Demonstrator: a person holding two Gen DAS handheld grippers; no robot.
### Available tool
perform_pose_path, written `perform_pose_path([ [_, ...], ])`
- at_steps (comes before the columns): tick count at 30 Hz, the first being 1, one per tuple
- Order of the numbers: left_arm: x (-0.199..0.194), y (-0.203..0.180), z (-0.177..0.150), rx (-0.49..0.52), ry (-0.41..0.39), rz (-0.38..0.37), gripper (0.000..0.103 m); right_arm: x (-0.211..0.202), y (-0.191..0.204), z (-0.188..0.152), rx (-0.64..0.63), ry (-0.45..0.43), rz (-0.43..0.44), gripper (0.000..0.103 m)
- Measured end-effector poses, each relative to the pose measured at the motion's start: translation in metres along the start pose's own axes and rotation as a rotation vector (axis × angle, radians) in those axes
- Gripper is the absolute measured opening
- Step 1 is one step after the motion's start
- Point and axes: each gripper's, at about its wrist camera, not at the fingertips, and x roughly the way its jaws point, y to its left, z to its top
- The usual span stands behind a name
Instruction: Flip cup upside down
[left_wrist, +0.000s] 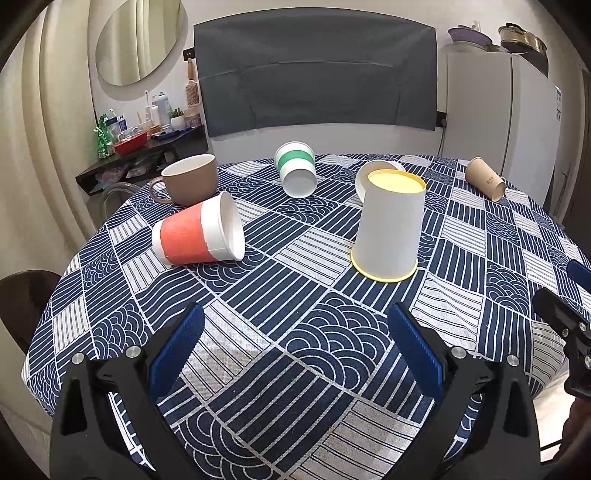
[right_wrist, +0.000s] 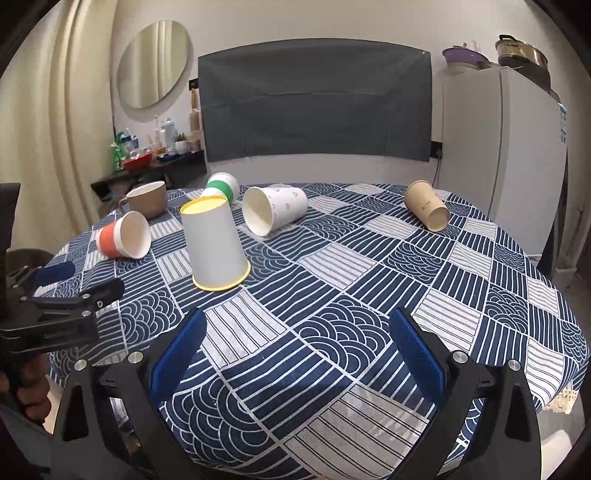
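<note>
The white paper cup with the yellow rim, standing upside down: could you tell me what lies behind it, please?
Behind the white paper cup with the yellow rim lies a white paper cup with pink hearts on its side. The left wrist view shows only its rim; the rest is covered.

tablecloth (left_wrist: 295, 332): navy-white geometric | cup (left_wrist: 388, 229): white, yellow rim

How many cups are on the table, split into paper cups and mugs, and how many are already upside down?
Paper cups lying on their side: 4, orange, green, heart-print, tan
Paper cups upside down: 1, yellow-rimmed
Mugs upright: 1, brown
Total: 6
</note>
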Motion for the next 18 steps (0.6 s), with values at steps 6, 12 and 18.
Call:
perform_pose_path([
  [6,-0.0001,-0.003,0.0001,0.014,0.003,0.006,0.097,-0.0015,-0.0006,-0.0001,-0.002,0.0,-0.003,0.095],
  [12,0.0027,-0.0015,-0.0009,0.004,0.018,0.006,0.097,-0.0011,0.0004,-0.0009,-0.01,0.006,0.002,0.095],
  [18,0.004,-0.0009,-0.0015,0.003,0.025,0.004,0.097,-0.0008,0.0004,-0.0011,-0.01,0.01,0.004,0.095],
])
